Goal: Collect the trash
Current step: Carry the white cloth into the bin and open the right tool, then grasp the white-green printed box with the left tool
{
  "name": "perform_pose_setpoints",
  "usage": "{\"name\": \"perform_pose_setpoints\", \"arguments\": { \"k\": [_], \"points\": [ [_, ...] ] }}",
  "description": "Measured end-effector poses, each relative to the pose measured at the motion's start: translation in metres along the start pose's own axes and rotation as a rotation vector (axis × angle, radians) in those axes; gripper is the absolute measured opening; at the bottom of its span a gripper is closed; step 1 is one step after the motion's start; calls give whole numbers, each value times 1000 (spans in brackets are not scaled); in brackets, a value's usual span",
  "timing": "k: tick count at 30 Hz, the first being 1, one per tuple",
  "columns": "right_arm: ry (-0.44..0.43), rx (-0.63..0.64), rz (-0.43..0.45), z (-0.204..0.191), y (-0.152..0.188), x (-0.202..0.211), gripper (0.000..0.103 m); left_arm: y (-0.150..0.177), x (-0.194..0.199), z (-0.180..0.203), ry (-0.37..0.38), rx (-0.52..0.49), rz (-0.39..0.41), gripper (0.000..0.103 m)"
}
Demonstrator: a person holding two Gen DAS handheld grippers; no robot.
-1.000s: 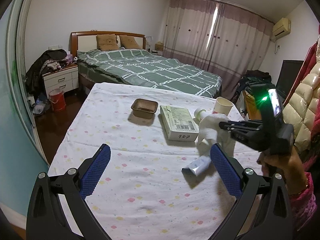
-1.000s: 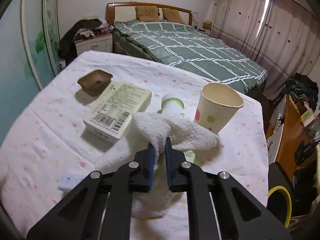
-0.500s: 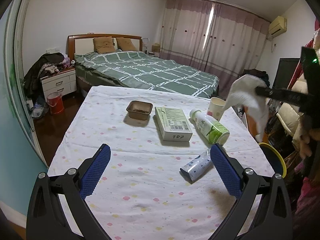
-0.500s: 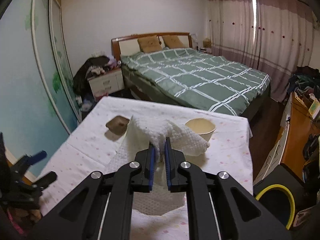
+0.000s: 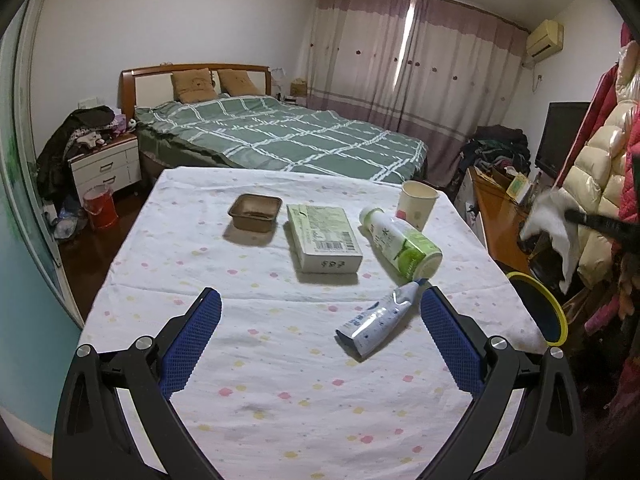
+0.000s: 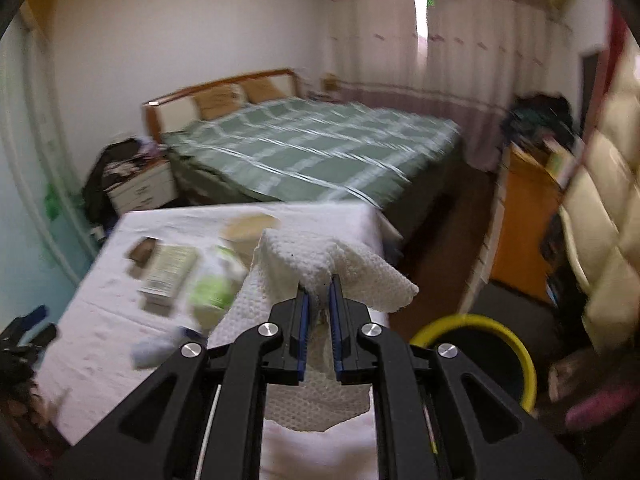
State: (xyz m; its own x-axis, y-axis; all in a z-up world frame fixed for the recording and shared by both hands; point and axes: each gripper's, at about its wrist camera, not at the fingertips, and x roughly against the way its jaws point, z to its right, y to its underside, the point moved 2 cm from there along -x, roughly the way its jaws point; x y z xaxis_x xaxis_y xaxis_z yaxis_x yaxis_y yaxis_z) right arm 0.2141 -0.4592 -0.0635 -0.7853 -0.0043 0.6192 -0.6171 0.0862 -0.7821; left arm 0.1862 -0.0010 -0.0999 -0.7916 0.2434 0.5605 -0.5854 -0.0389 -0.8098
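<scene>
Left wrist view first: the left gripper [image 5: 320, 332] hangs over the near part of the table [image 5: 160, 248] with its blue pads spread wide and nothing between them. On the dotted cloth there's a squeezed tube [image 5: 376, 320] lying just inside the right pad, a green and white bottle [image 5: 400, 242] on its side behind it, a flat cardboard box [image 5: 324, 238] to the left of the bottle, a small brown tray [image 5: 255, 213] further left, and a paper cup [image 5: 417, 203] standing upright at the far right corner. Off the right edge of the table, the white paper towel [image 5: 554, 224] dangles in the air from the right gripper [image 5: 570, 214], above and just beyond a black bin with a yellow rim [image 5: 538, 308].

Right wrist view is pretty blurry. The right gripper's jaws are pinched nearly closed on the crumpled paper towel [image 6: 320, 264], which drapes over and below the fingers. The yellow-rimmed bin [image 6: 476, 350] sits low right of the fingertips, on the floor just beside the table's right edge.
</scene>
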Motion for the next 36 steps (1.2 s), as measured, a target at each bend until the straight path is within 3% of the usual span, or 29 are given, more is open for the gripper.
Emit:
{"name": "perform_pose_setpoints", "arguments": {
  "k": [7, 14, 18, 20, 28, 36],
  "points": [
    [159, -147, -107, 86, 48, -36, 9, -1, -11, 22, 20, -32, -21, 98],
    [230, -229, -185, 132, 77, -76, 14, -4, -24, 38, 21, -50, -48, 98],
    [283, -230, -200, 141, 89, -80, 47, -6, -30, 41, 17, -54, -57, 98],
    [309, -222, -198, 142, 91, -80, 47, -6, -33, 42, 15, -54, -62, 98],
    [285, -222, -170, 141, 85, -72, 48, -18, -59, 45, -7, -82, -82, 98],
    [247, -221, -167, 131, 85, -74, 49, -39, -123, 44, -31, -108, -176, 98]
  ]
}}
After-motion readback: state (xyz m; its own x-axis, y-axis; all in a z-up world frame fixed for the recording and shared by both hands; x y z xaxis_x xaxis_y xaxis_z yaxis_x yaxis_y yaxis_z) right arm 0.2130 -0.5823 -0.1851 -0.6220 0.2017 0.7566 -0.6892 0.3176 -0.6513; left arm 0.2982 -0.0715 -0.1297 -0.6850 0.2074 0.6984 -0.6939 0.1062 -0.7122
